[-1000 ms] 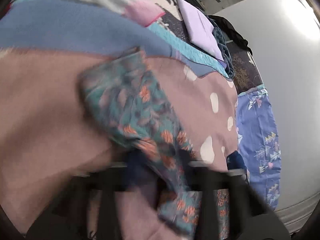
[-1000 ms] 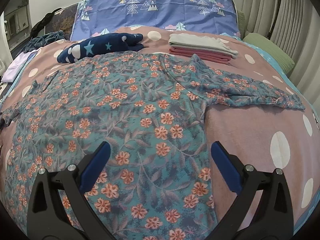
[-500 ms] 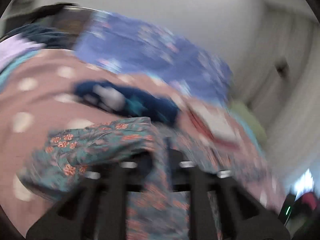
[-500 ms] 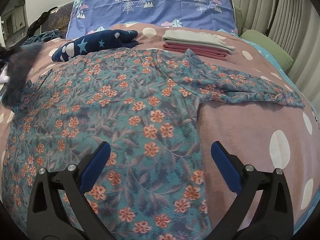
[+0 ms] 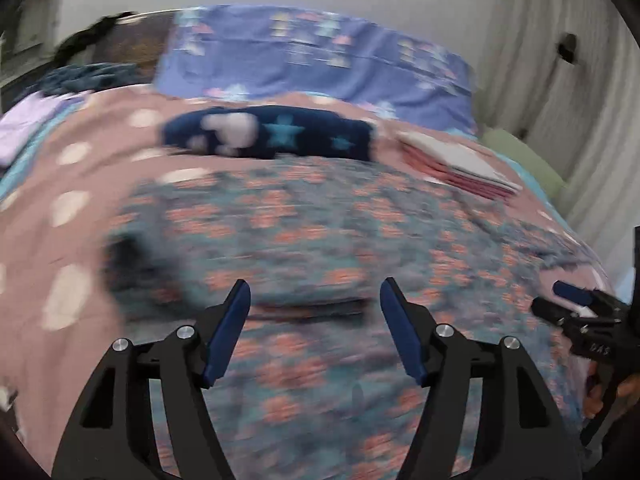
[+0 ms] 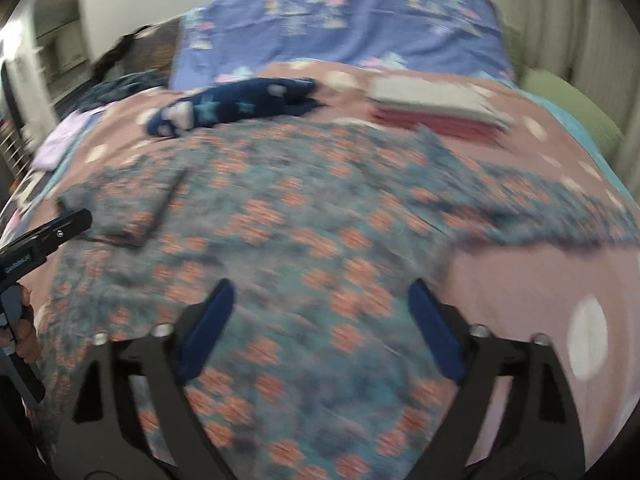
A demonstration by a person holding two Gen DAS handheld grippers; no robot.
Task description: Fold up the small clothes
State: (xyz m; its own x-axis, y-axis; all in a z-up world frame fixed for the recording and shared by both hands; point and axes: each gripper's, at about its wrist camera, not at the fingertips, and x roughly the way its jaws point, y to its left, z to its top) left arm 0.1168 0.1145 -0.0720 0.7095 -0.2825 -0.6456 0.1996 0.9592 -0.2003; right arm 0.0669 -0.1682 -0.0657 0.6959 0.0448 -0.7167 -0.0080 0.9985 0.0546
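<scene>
A teal shirt with orange flowers (image 5: 320, 220) (image 6: 320, 208) lies spread flat on the pink dotted bedspread (image 5: 48, 240). Its left sleeve (image 6: 132, 208) is folded in over the body, while the right sleeve (image 6: 560, 200) stretches out to the right. My left gripper (image 5: 314, 284) hovers over the shirt's lower left part. Its jaws are opening and nothing is between the pads. My right gripper (image 6: 320, 286) hangs over the shirt's lower middle. Its jaws are closing and hold nothing. Each gripper shows at the edge of the other's view (image 5: 576, 304) (image 6: 60, 226).
A navy garment with stars (image 5: 272, 136) (image 6: 236, 108) lies beyond the shirt. A folded stack of grey and red clothes (image 5: 456, 164) (image 6: 436, 108) sits at the back right. Blue pillow (image 5: 320, 60), green pillow (image 5: 516, 152), lilac cloth (image 5: 20, 128) at left, curtains at right.
My left gripper swung the left sleeve in over the shirt, rolled upright, opened and let the sleeve go. My right gripper's jaws have narrowed a little.
</scene>
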